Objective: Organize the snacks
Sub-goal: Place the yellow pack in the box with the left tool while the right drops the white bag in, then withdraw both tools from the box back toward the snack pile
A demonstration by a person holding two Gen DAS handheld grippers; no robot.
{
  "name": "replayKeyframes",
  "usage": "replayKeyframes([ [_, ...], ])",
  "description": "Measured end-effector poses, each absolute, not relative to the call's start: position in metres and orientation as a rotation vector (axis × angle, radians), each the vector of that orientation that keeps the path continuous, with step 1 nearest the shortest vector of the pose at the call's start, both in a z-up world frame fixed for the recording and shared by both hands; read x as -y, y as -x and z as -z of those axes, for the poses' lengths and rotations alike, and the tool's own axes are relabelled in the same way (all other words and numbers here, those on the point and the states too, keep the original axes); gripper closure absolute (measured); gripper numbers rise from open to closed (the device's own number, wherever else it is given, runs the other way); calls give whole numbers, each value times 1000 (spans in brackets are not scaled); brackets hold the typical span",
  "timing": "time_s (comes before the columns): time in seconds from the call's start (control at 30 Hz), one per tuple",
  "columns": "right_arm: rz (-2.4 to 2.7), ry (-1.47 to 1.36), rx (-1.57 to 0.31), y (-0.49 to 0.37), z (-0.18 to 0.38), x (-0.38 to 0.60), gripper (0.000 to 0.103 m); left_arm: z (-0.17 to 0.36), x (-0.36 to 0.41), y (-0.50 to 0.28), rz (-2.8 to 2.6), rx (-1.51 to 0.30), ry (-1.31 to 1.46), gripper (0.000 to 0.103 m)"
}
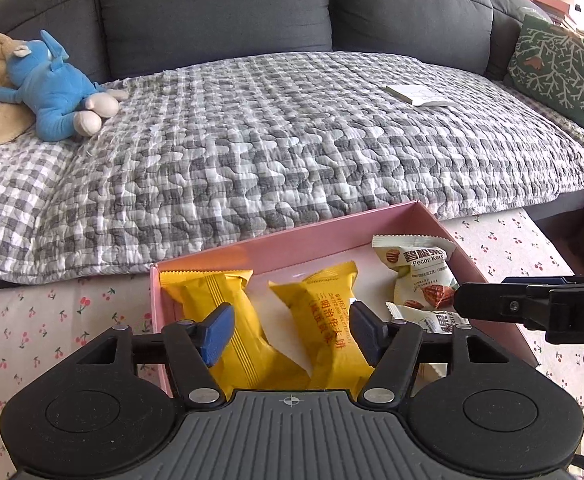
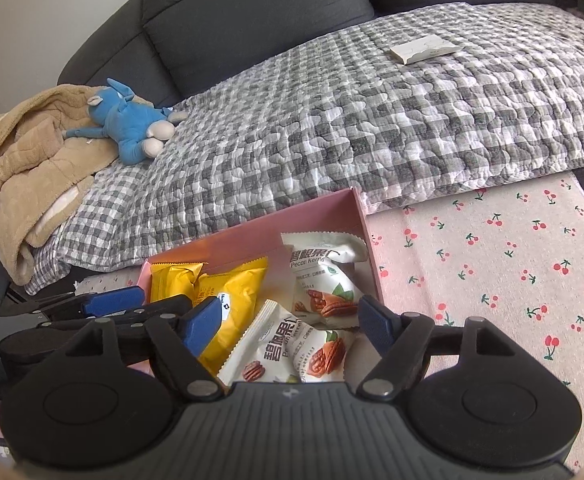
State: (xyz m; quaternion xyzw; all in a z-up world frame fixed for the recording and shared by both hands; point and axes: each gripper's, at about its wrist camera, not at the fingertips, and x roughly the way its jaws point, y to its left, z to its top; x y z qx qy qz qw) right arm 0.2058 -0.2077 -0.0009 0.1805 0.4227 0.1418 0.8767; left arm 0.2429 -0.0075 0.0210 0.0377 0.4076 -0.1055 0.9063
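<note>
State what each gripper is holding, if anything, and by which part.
Nothing is held. The left gripper hangs open above the yellow snack packets in the pink box; the right gripper is open over the pecan packets.

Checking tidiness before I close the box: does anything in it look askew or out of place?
Mostly tidy: yellow packets left, pecan packets right in the pink box. One pecan packet lies tilted across the others; nothing looks torn or spilled.
</note>
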Motion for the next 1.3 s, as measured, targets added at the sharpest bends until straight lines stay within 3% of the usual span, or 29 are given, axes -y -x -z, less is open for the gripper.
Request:
replayKeyframes([
  [0.23,-288,-322,-878,-183,-11,208,27,-34,2,-209,239,-819,-119,29],
  [0.83,-305,-263,-845,-91,-26,201,5,-45,-27,-95,175,-789,-73,12],
  [1.3,-282,-177,-747,-49,-13,201,0,-21,-25,-35,184,-760,-64,5],
])
